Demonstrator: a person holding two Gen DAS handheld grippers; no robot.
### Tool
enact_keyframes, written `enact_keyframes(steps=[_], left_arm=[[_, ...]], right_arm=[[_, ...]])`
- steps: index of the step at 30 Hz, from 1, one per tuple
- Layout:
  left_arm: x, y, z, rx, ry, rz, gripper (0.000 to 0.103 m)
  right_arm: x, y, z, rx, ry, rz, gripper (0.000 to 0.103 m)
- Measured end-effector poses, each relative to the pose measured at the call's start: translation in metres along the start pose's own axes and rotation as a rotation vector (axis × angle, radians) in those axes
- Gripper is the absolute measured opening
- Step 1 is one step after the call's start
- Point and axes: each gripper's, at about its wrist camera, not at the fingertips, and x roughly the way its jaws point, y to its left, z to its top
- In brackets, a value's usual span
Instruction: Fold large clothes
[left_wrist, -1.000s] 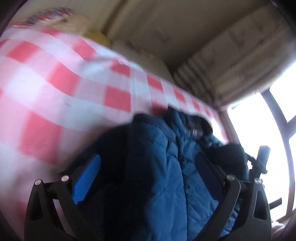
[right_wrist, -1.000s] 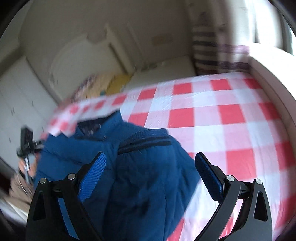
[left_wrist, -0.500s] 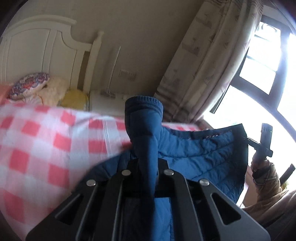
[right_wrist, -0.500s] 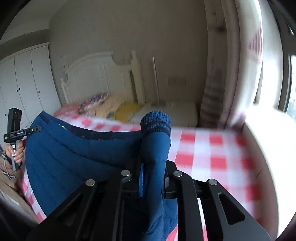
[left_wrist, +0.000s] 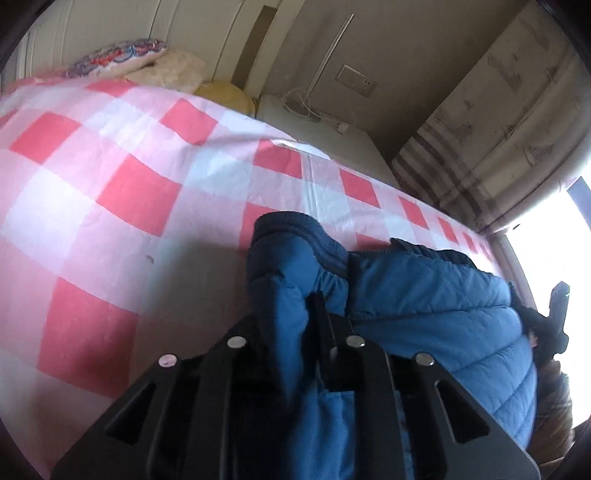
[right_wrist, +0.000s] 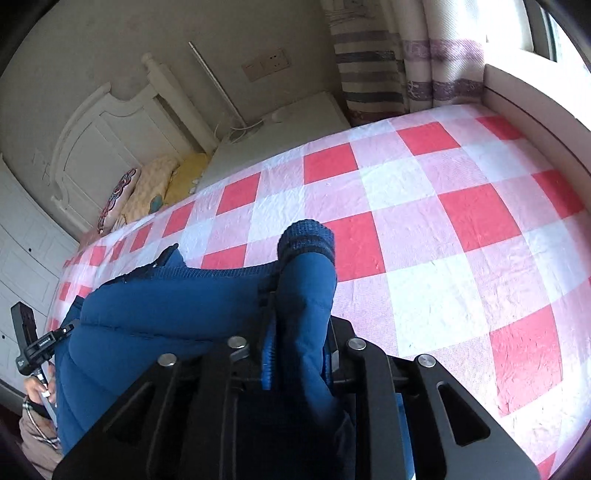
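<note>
— Where is our blue jacket (left_wrist: 424, 295)?
— Lower centre, over the checked bedsheet (left_wrist: 110, 177).
— Grippers?
— Our left gripper (left_wrist: 295, 314) pinches one sleeve; our right gripper (right_wrist: 299, 325) clamps the other sleeve.

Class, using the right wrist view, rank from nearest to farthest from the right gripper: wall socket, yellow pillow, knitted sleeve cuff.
1. Knitted sleeve cuff, just beyond the right gripper.
2. Yellow pillow, upper left on the bed.
3. Wall socket, high on the wall.
</note>
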Motion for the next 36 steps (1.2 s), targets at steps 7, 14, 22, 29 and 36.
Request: enact_keyframes(steps=[7,14,22,29,36], left_arm=[[-0.016,-0.006,0.0,0.013,-0.092,0.189,0.059],[-0.088,-0.086,-0.002,0.24,-0.336,0.19,0.101],[-0.005,-0.169,-0.016,0.483,-0.135,0.235,0.101],[0.045,-0.164,-0.008,0.558,-0.08,0.379,0.101],[0.072,-0.128,0.002,0.396,0.025,0.244,0.101]], right_arm=[[-0.013,0.001,-0.001,0.013,-0.029,-0.053,0.028],[-0.076,0.069,-0.004,-0.176,-0.236,-0.066,0.097],[-0.041,0.188,-0.032,-0.603,-0.112,-0.098,0.076],[0.01,0.193,-0.025,-0.573,-0.005,-0.118,0.06],[0.046,0.182,-0.03,-0.537,0.069,-0.112,0.062]])
